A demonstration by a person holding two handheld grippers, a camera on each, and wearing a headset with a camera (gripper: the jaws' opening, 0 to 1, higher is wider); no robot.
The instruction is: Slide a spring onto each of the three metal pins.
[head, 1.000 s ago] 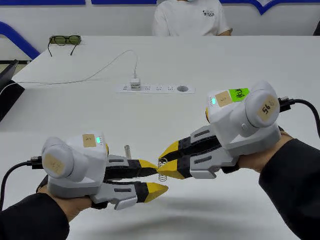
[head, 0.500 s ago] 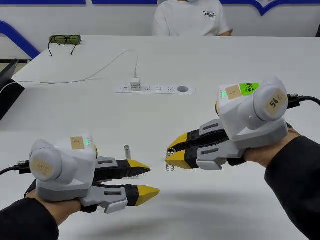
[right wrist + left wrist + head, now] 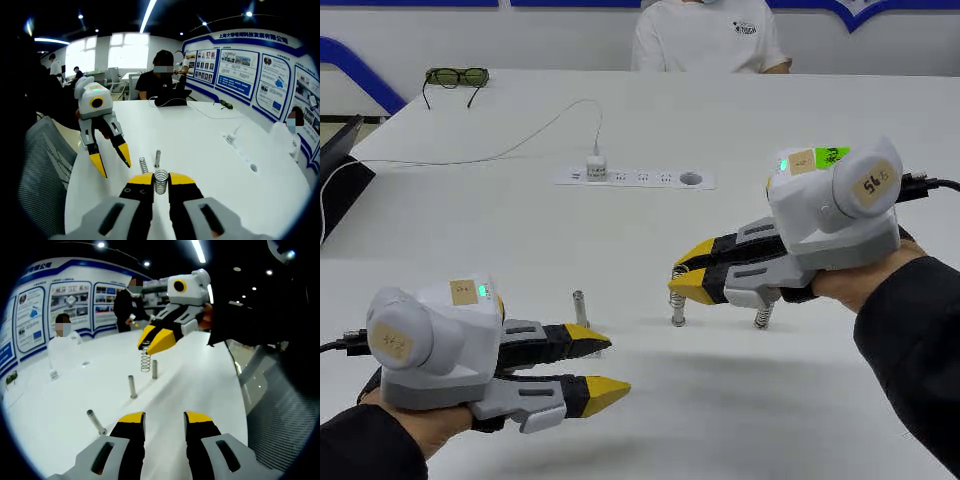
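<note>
The fingers of the right gripper pinch a spring upright between their yellow tips. In the right gripper view, just past it, an upright pin stands on the white bench. A second spring stands just beside that pin; I cannot tell whether it sits on a pin of its own.

In the head view the right gripper's tips hover directly over the middle pin, with coils showing between tips and pin. Whether those coils are already around the pin is unclear. A third pin lies under the gripper's body and looks coiled, but it is too small to be sure.

The fingers of the left gripper are spread apart, with bare bench showing between them. They sit low over the bench, well apart from the right gripper, and point along the row of pins. The nearest pin is bare and upright, just beyond the left tips.

Farther back on the bench lie a power strip, a white charger plugged into it with its cable trailing left, and a pair of glasses. A person in a white shirt sits at the far edge.
</note>
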